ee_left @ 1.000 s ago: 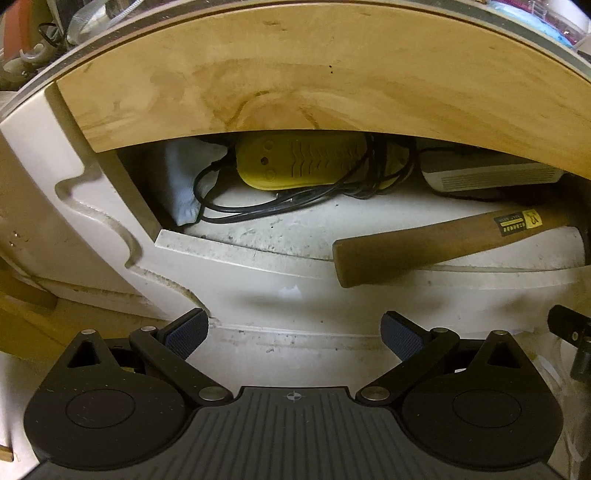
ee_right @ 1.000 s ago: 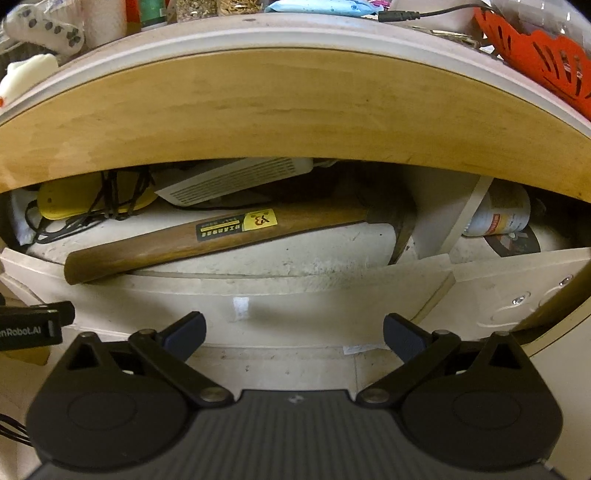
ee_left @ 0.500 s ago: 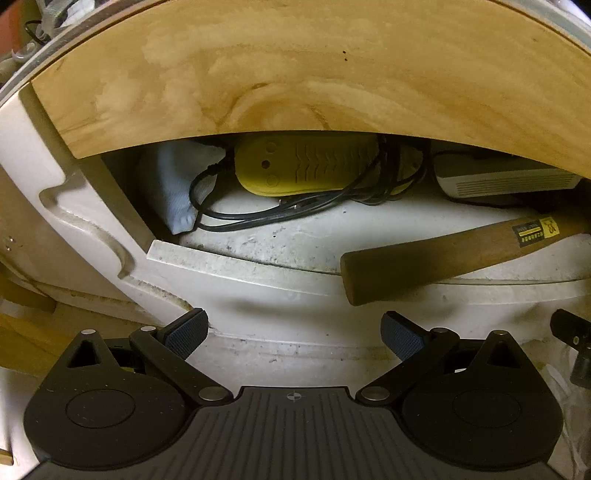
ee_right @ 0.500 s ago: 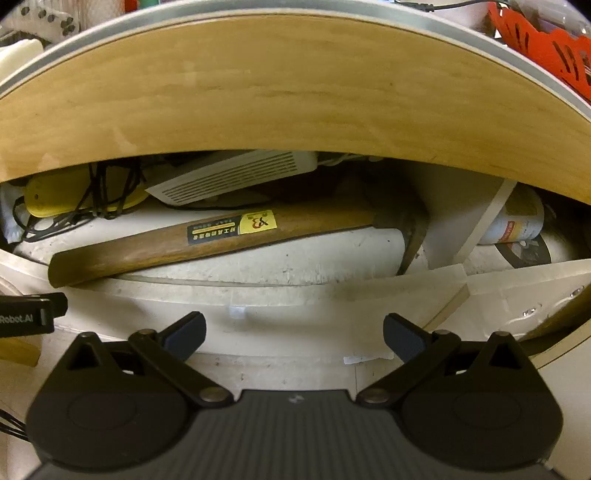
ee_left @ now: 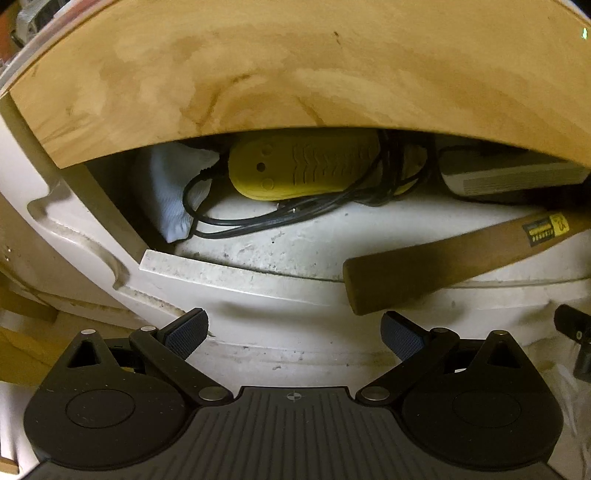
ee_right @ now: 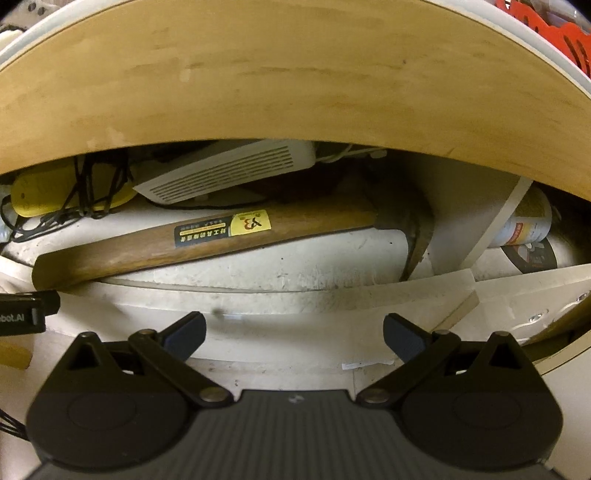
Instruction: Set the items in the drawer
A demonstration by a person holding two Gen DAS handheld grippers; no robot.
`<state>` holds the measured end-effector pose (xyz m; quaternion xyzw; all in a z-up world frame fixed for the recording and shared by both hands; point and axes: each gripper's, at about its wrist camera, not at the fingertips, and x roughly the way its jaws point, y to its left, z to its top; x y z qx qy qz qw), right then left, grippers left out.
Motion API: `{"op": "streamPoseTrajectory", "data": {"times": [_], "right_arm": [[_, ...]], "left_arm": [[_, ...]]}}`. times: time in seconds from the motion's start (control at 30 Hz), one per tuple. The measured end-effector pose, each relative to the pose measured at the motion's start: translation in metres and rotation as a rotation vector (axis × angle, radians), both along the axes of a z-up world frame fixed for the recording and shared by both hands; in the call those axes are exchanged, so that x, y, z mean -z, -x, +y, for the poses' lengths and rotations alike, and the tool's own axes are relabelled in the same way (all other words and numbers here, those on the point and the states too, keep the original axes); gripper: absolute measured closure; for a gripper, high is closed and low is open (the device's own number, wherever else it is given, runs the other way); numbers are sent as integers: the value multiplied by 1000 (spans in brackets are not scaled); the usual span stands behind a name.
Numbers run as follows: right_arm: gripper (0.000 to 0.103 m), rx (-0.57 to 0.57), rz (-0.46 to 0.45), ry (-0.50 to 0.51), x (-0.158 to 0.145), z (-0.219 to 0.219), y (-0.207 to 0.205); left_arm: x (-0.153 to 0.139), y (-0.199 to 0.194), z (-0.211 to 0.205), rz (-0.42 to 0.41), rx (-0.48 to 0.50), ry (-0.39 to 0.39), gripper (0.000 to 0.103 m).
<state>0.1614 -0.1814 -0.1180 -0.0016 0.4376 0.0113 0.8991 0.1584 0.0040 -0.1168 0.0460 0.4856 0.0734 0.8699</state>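
Note:
A white drawer (ee_left: 236,280) (ee_right: 258,295) stands open under a wooden tabletop edge (ee_left: 295,74). Inside lie a wooden-handled hammer (ee_right: 207,240) (ee_left: 443,258) with a yellow label, a yellow plastic device (ee_left: 303,170) (ee_right: 48,188) wrapped in black cord, and a white vented box (ee_right: 229,171) (ee_left: 513,177). My left gripper (ee_left: 293,330) is open and empty just in front of the drawer front. My right gripper (ee_right: 293,332) is open and empty, in front of the drawer's front lip, below the hammer.
A white cloth (ee_left: 173,192) sits at the drawer's left back corner. A divider (ee_right: 495,225) separates a right compartment with a white can (ee_right: 528,221). An orange object (ee_right: 546,33) lies on the tabletop. The other gripper shows at each view's edge (ee_left: 576,332) (ee_right: 22,314).
Both grippers have moved closer to the drawer; the tabletop edge fills more of each view. Both stay open and empty.

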Motion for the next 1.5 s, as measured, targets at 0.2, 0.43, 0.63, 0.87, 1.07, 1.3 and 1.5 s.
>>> {"op": "streamPoseTrajectory", "data": {"times": [0.2, 0.43, 0.63, 0.87, 1.07, 1.3, 1.5], "right_arm": [[1, -72, -23, 66, 0, 6, 4], [1, -247, -41, 202, 2, 18, 8], [1, -387, -40, 324, 10, 27, 9], [5, -528, -34, 441, 18, 32, 11], [5, -635, -31, 580, 25, 35, 13], [8, -748, -23, 721, 30, 37, 17], [11, -867, -10, 896, 42, 41, 27]], "left_arm": [[4, 5, -13, -19, 118, -137, 0], [11, 11, -18, -64, 290, -290, 0], [18, 13, -21, -58, 441, -399, 0], [30, 15, -22, -38, 611, -523, 1], [34, 12, -19, -8, 699, -591, 1], [46, 26, -23, 26, 798, -688, 12], [58, 35, -24, 59, 899, -801, 29]]}}
